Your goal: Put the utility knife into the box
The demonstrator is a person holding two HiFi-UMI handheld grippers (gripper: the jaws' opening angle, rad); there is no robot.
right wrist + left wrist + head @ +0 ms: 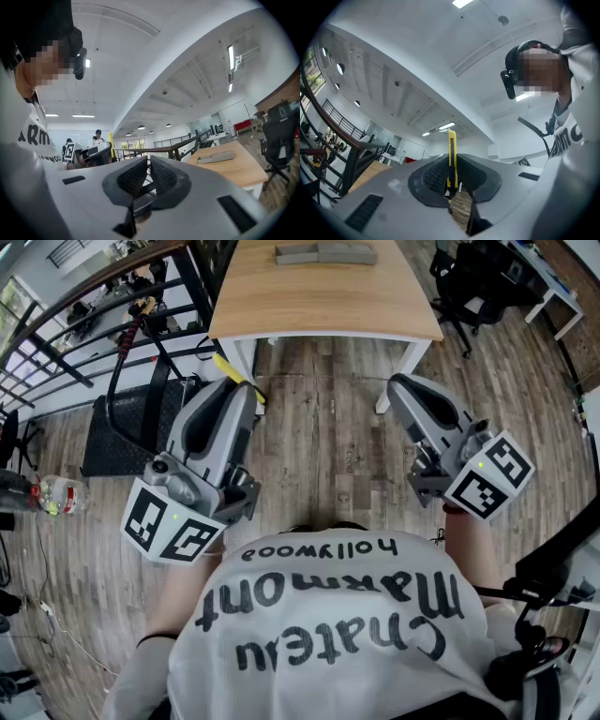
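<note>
A yellow utility knife (452, 145) stands upright between the pads of my left gripper (451, 165), which is shut on it. In the head view its yellow end (230, 369) sticks out past the left gripper (242, 388), pointing toward the table. My right gripper (405, 390) is held level with it at the right, its jaws (147, 172) shut with nothing between them. The grey box (325, 253) lies flat on the far side of the wooden table (281, 306); the same box (216, 157) shows in the right gripper view. Both grippers hang over the floor, short of the table.
A black office chair (469, 287) stands to the right of the table. A black railing (103, 306) and a dark mat (122, 432) lie to the left, with a plastic bottle (56, 495) beside them. Wooden floor (328, 446) spreads between me and the table.
</note>
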